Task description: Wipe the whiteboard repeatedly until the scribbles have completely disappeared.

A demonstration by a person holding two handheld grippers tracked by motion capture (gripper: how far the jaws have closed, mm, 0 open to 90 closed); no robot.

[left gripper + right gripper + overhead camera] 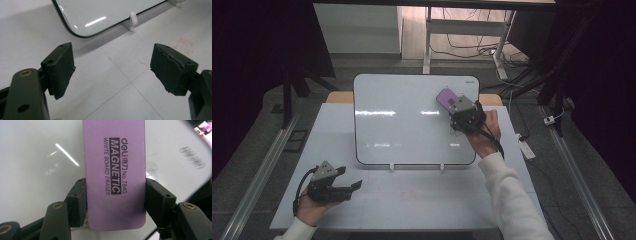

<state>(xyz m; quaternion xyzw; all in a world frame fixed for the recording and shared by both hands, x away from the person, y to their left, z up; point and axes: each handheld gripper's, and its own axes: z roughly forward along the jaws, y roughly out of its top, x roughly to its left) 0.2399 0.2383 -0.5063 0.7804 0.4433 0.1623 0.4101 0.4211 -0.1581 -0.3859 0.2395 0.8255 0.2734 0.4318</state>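
- The right gripper clamped a purple whiteboard eraser, one black jaw pressed against each long side of it, as the right gripper view made plain.
- The eraser lay over the whiteboard's upper right corner, near the board's far edge and just inside its right edge; whether its underside touched the board's surface could not be told.
- Black print on the eraser's purple back read "deli", "MAGNETIC", "WHITE BOARD ERASER" and "No. 7840".
- The whiteboard stood propped on the far half of the desk, its near edge held by two small white clips.
- The left gripper sat near the desk's near left corner, well apart from the board, resting in the person's hand.
- Its jaws stood wide apart with nothing between them; the left gripper view showed bare desk in the gap and the board's rounded corner beyond.
- Faint red marks showed on the desk near the right-hand jaw in that view.
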